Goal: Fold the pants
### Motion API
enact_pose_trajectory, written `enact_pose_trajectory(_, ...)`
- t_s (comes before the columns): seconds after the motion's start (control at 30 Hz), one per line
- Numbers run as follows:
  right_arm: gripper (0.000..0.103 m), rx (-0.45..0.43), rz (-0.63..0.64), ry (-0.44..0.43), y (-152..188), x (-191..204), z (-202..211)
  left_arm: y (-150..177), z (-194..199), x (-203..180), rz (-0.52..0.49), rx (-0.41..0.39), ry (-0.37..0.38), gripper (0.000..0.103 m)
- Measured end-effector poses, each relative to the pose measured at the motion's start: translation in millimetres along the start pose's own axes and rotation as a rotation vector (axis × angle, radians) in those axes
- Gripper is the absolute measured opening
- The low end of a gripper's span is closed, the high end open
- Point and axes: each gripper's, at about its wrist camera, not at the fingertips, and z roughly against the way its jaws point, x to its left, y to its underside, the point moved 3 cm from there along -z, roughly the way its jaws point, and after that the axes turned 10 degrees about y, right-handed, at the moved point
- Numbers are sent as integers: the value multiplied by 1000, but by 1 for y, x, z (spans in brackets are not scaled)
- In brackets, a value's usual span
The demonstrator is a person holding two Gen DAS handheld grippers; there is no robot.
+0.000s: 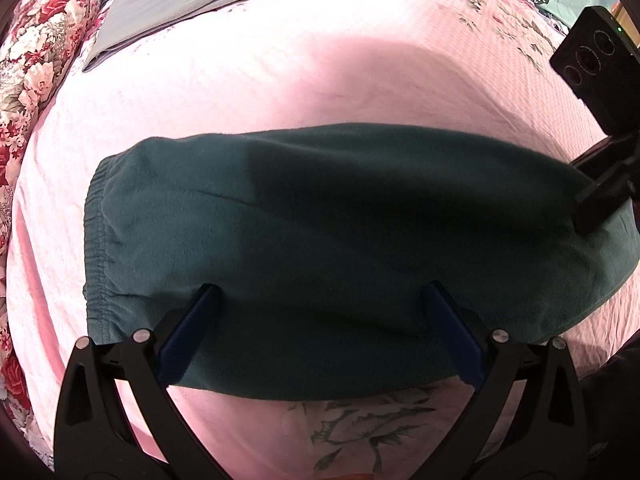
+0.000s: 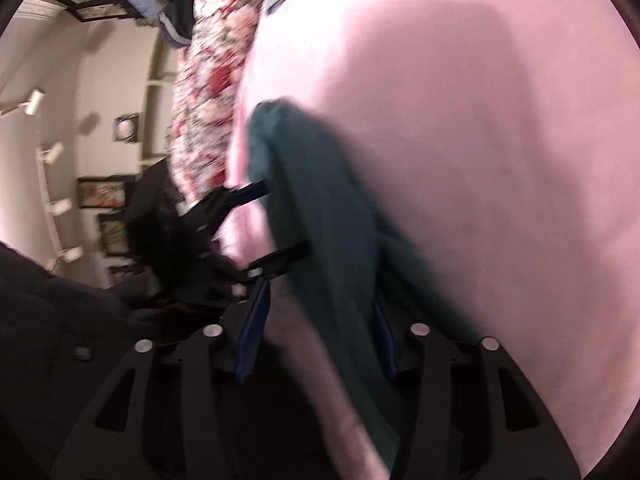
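Pants (image 1: 320,240) dark green, folded on pink bedspread (image 1: 280,80), left gripper (image 1: 320,300) spread wide over near edge, right gripper (image 2: 320,308) jaws apart, fabric loose between, grey folded garment (image 1: 180,0) behind

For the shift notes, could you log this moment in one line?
pants: folded on bed | left gripper: open | right gripper: open
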Motion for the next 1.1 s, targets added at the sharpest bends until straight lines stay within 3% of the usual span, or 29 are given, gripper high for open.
enact_pose_trajectory(0.17,54,-33,-34,-50,-15,9,-15,0,0,-1,1,0,-1,101)
enact_pose_trajectory(0.27,54,-152,-50,-47,-29,9,-9,1,0,-1,-1,-1,-1,101)
enact_pose_trajectory(0.4,53,-395,-65,51,-51,-4,36,3,-1,-1,-4,-10,-2,101)
enact_pose_trajectory(0.5,52,-384,-132,11,-63,-23,45,4,-2,-1,-5,-16,-4,101)
enact_pose_trajectory(0.6,50,-343,-97,25,-66,-25,43,2,-2,0,-9,-20,-4,101)
enact_pose_trajectory(0.7,51,-312,-142,22,-67,-33,49,1,-3,1,-10,-25,-4,101)
enact_pose_trajectory(0.8,53,-413,-196,156,-57,-46,90,0,-3,2,-15,-36,-3,101)
enact_pose_trajectory(0.93,53,-528,-173,135,-29,-23,126,4,-3,5,-19,-58,-4,101)
enact_pose_trajectory(1.1,53,-508,-149,129,16,13,79,7,0,7,-30,-84,-4,101)
